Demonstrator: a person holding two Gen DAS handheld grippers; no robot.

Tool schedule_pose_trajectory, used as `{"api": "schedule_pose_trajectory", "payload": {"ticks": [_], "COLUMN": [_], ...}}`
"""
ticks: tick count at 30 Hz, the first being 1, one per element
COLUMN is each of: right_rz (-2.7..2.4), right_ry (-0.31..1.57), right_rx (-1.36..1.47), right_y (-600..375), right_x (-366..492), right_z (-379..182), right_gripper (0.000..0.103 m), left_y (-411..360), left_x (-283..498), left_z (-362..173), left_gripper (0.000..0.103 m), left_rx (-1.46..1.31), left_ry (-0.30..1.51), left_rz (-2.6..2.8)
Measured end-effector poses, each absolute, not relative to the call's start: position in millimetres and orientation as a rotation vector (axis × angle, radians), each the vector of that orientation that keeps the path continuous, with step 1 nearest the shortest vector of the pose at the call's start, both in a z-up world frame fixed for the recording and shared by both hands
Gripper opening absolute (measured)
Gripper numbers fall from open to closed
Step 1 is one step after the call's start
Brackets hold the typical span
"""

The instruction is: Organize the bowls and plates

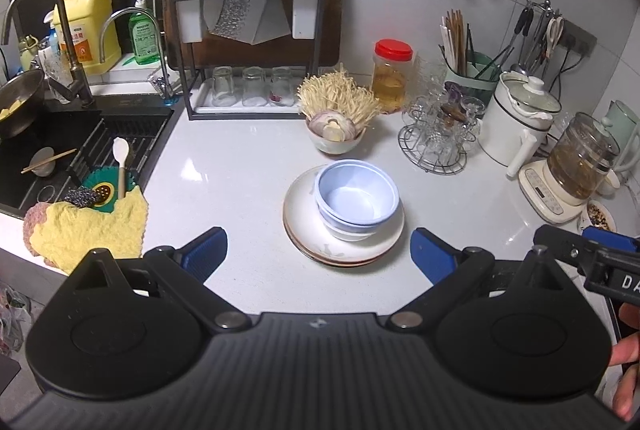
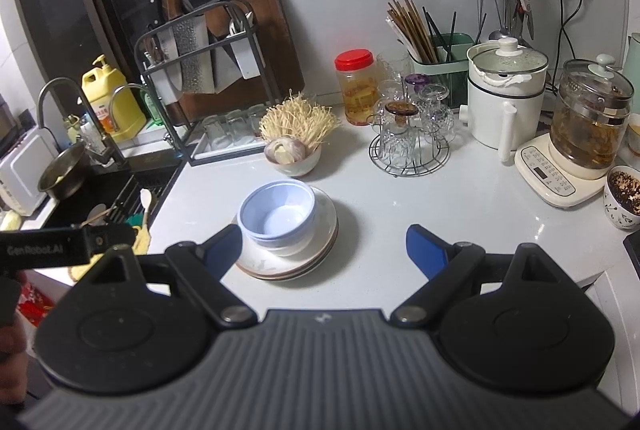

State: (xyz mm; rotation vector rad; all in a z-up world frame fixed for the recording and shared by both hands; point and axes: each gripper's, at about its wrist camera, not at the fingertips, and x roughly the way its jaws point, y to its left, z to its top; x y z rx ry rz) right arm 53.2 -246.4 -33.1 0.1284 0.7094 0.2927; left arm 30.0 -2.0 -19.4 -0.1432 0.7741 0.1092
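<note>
A pale blue bowl (image 1: 357, 193) sits nested in a white bowl (image 1: 352, 230) atop a short stack of plates (image 1: 343, 226), centre frame in the left wrist view, on a white kitchen counter (image 1: 240, 166). The stack already looks tidy, so the organizing appears well along, if not finished.

The left gripper (image 1: 319, 252), bottom of that frame, has its blue-padded jaws spread wide and empty, one pad to each side of the near rim of the plates, touching nothing. The stack lies dead ahead of it and just beyond the fingertips.

In the right wrist view the same plates (image 2: 288, 250) sit left of centre; the right gripper (image 2: 324, 248) is likewise wide open with nothing in it, its left pad overlapping the stack's edge in the picture while the gap between the pads faces bare counter. The left hand therefore looks the better lined up; the stack is round, so no long axis governs the approach.

Farther out: a bowl of enoki mushrooms and onion (image 1: 338, 122) just behind the stack, a red-lidded jar (image 1: 392, 76), a wire rack of glasses (image 1: 438, 138) to the right, a knife and board rack (image 1: 248, 26) at upper centre, and a sink (image 1: 60, 150) at left with a yellow cloth (image 1: 88, 230) on its edge.
</note>
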Motion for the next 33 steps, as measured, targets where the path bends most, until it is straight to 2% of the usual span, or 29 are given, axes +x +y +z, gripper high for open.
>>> {"api": "schedule_pose_trajectory", "payload": {"ticks": [33], "right_rz": [0.259], "right_ry": [0.706], "right_rx": [0.133], "right_y": [-249], "right_x": [47], "right_z": [-36], "right_gripper": [0.090], "left_y": [0], "left_x": [28], "left_z": [-29], "left_gripper": [0.100], "left_rx": [-0.190], "left_ry": [0.787], "left_rz": [0.104]}}
